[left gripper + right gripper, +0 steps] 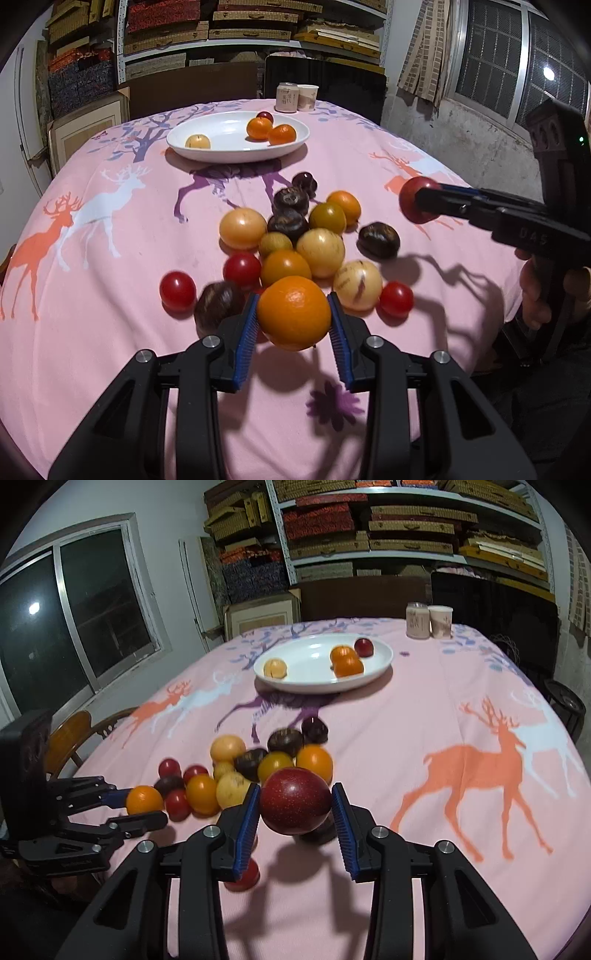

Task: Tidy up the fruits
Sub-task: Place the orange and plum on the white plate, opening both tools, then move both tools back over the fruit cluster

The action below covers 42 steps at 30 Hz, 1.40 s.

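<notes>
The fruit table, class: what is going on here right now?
A person is sorting fruit with a gripper in each hand. The left gripper is shut on an orange, and the right gripper is shut on a red plum, both lifted above the heap of fruit on the pink tablecloth. The white plate beyond already holds four fruits.

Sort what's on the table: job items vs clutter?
Job:
- orange in left claw
- dark red fruit in right claw
- loose fruit pile on the cloth
- white plate, four fruits already in it

Just lying about:
- two paper cups behind the plate
- boxes on shelves
</notes>
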Available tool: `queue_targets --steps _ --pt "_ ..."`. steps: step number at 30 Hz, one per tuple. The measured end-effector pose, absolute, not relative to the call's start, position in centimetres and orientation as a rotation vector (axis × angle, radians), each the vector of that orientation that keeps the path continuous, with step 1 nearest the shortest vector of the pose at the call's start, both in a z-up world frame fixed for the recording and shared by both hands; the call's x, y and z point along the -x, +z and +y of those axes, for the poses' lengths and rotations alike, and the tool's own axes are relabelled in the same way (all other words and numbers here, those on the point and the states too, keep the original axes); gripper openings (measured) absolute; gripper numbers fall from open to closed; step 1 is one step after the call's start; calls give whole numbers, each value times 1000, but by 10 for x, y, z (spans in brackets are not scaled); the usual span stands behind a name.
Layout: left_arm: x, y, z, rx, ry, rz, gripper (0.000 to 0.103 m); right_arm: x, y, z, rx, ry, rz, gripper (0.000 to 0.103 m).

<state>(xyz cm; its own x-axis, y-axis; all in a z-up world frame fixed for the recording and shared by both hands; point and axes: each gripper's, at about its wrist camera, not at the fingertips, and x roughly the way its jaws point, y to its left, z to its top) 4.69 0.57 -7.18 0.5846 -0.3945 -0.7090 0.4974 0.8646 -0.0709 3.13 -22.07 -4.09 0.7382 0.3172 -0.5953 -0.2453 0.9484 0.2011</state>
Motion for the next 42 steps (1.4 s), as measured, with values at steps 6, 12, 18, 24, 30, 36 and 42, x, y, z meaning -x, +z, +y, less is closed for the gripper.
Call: queue_targets --steps 6,12,18,24,30,36,42 --pt "-96 -40 1 -131 -504 772 36 -78 -7 -233 -150 288 648 39" --pt "-164 1 -27 -187 -499 700 36 -158 24 -242 -177 245 627 39" --pt "-262 -12 -54 -175 -452 789 36 -266 1 -250 -209 175 749 39" --pt "-322 -45 -67 -160 -437 883 42 -323 -30 -247 -175 120 806 40" --pt "-322 -39 -51 -96 -421 861 71 -306 -19 -246 -172 140 709 63" --pt "-264 -26 -27 -124 -439 836 76 -251 -13 -246 -153 169 702 63" --pt "-182 -29 12 -166 -427 796 85 -166 -19 -248 -143 160 700 67"
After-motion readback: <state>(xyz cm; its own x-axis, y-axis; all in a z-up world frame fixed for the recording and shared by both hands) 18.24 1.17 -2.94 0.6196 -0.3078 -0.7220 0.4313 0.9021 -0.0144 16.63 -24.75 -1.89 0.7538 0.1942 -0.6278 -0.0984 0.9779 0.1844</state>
